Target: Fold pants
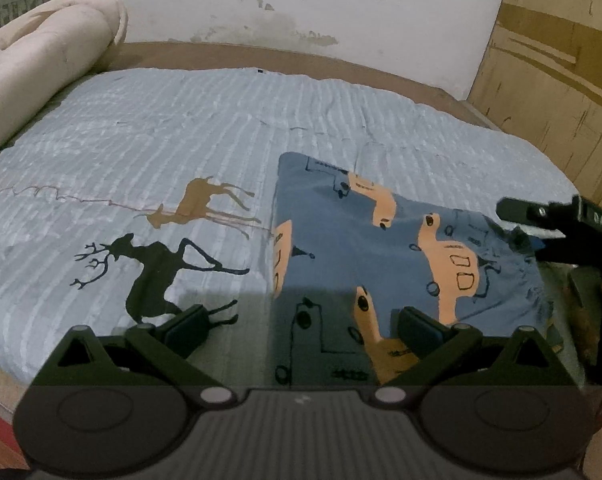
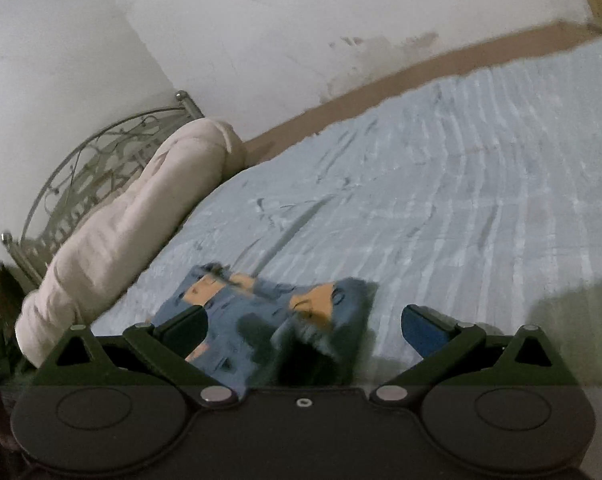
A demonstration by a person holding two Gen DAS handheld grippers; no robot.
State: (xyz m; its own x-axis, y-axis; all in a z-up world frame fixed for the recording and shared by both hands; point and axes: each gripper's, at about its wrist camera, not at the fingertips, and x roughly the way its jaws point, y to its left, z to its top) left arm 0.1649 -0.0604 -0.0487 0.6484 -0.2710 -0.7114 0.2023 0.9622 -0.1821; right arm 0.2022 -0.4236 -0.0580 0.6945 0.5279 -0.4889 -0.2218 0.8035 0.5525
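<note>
Left-wrist view: the pants (image 1: 381, 248), blue with orange car prints, lie folded into a rough rectangle on the bed (image 1: 181, 128), on its pale blue ribbed cover, just right of the printed deer (image 1: 157, 276). The left claw (image 1: 301, 332) hovers over the near edge of the pants, its fingers spread wide and holding nothing. The right claw (image 1: 541, 224) enters from the right edge above the pants' right side; from this view its opening cannot be told. A rolled cream quilt (image 1: 49, 56) lies along the bed's far left.

Right-wrist view (blurred): the right claw (image 2: 305, 328) is wide open and empty, with the pants (image 2: 261, 320) below and between its fingers. The quilt (image 2: 133, 224) rests against a metal headboard (image 2: 81, 172).
</note>
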